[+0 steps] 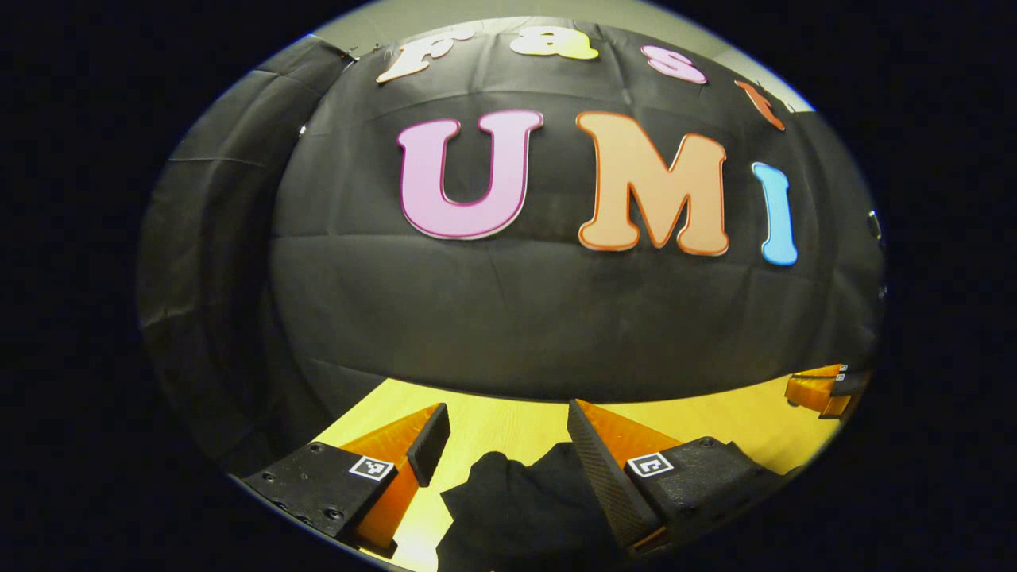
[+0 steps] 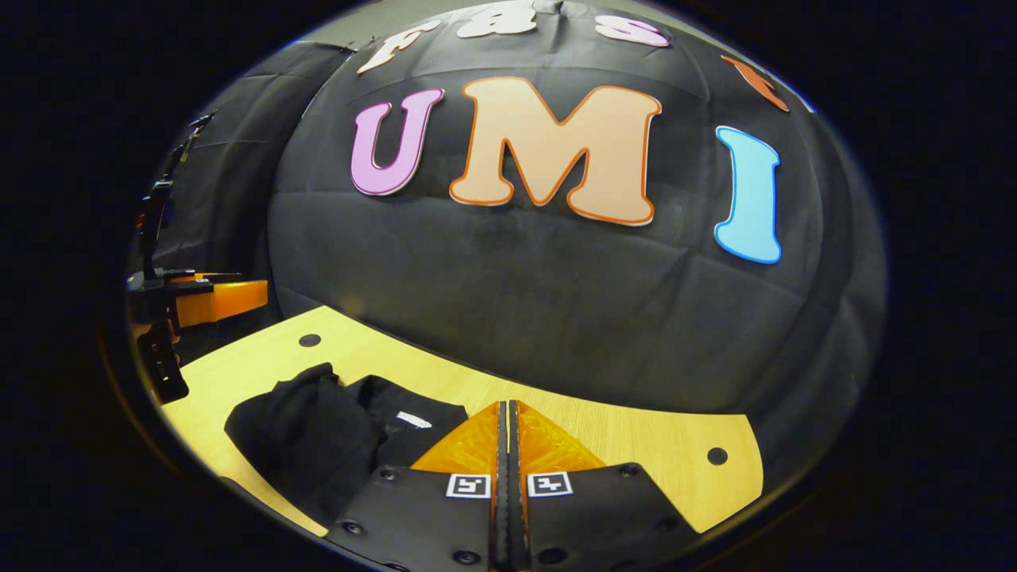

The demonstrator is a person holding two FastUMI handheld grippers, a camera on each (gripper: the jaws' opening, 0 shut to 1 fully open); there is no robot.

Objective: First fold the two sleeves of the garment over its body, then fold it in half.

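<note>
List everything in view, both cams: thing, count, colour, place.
garment: 1, black, bunched on the table, left of the right gripper in the right gripper view; in the left gripper view it lies below and between the open jaws.
white tag: 1, white, on the garment's upper part.
table: 1, light wood, runs up to the booth wall.
table holes: 2, dark, one near the right end, one near the far left edge.
booth wall: 1, black cloth, behind the table.
left gripper: 1, jaws open over the garment, not touching it as far as I can tell.
right gripper: 1, jaws shut together, nothing between them, above the table.
</note>
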